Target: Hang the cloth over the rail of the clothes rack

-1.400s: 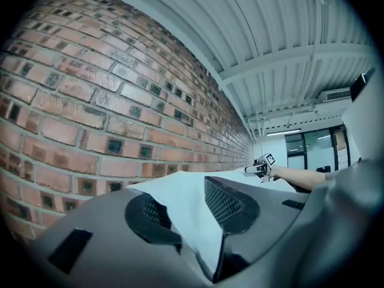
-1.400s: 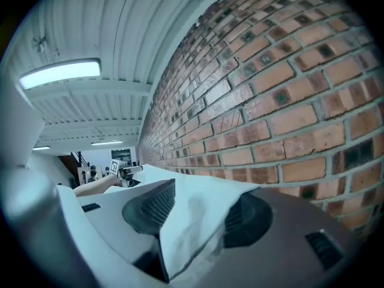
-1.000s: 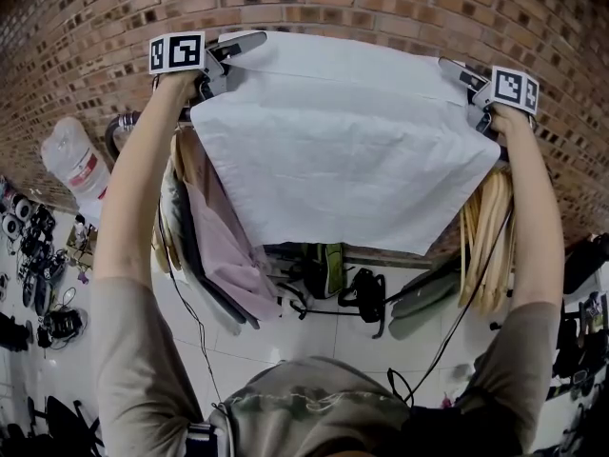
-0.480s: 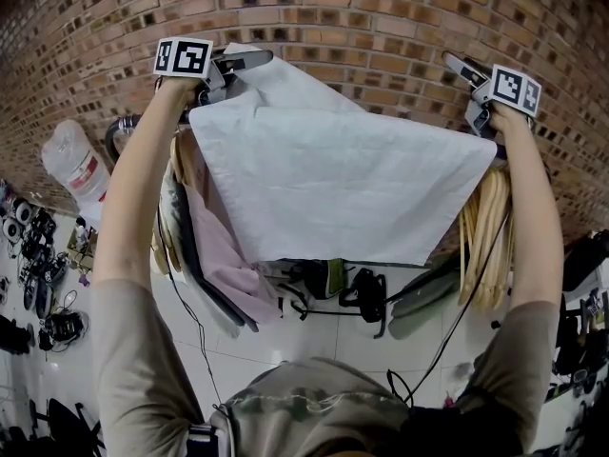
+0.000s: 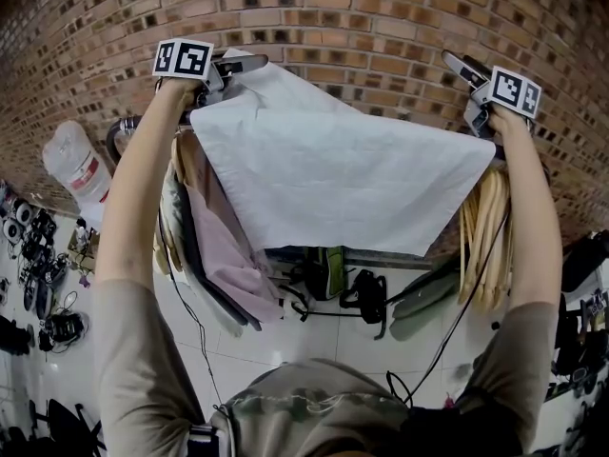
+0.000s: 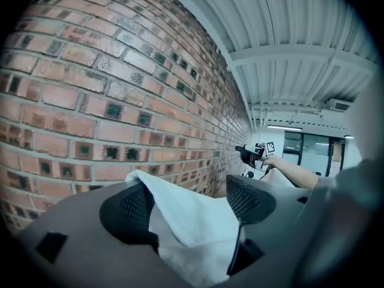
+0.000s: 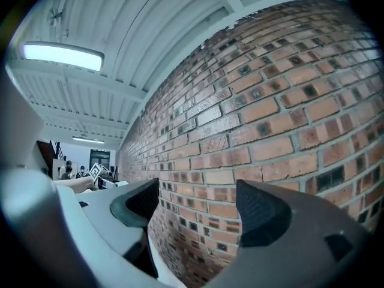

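Left gripper view: cloth (image 6: pixel 198 245) corner lies loose between the wide jaws of the left gripper (image 6: pixel 192 203), which have just narrowed slightly; right gripper (image 7: pixel 201 207) gapes empty — back both straight off, snagging nothing.

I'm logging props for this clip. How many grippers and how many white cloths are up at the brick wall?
grippers: 2 (left gripper, right gripper)
white cloth: 1
total: 3

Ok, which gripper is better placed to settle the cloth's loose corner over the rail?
Left: a corner of the cloth lies between the open jaws of the left gripper; the right gripper is open and empty.
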Demonstrator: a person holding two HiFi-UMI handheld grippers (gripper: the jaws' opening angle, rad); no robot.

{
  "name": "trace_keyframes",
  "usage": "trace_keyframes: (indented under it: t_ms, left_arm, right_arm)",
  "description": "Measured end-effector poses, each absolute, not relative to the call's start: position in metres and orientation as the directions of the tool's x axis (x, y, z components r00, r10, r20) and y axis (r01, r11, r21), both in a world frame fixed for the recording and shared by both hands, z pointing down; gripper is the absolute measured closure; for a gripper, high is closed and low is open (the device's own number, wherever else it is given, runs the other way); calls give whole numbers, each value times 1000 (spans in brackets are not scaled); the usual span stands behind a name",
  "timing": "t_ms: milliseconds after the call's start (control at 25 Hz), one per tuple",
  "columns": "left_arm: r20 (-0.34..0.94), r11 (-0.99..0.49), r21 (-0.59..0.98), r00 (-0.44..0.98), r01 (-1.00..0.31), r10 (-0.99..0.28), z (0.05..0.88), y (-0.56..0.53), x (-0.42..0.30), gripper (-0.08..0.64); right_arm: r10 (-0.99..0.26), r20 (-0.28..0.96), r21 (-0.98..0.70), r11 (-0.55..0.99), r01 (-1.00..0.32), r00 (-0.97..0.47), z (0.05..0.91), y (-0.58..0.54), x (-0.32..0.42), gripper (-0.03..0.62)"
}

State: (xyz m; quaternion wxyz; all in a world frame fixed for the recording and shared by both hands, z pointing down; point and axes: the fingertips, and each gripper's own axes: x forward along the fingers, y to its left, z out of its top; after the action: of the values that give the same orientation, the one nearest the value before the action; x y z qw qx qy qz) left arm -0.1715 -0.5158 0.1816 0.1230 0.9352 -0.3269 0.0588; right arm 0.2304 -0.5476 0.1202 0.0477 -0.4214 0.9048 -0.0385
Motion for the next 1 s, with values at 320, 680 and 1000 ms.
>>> trace_keyframes:
  t_ms: [320,680,1000]
  left_arm:
    - [254,-806,193,822,-559,-509,195,-505,-154,152]
    - [239,-822,173,833,-543,-500,192,-502,-149,152]
    - [211,-826,165,838,-538,-504,185,-501,-150,152]
  right_arm:
    - [-735,-347,24,614,-789,-583,55,-520,247,210]
    - [-506,-531,238,681,-693,-680,-37,-383,213,210]
    - [-344,-335,157,898,-412,-877,52,-282,170,210]
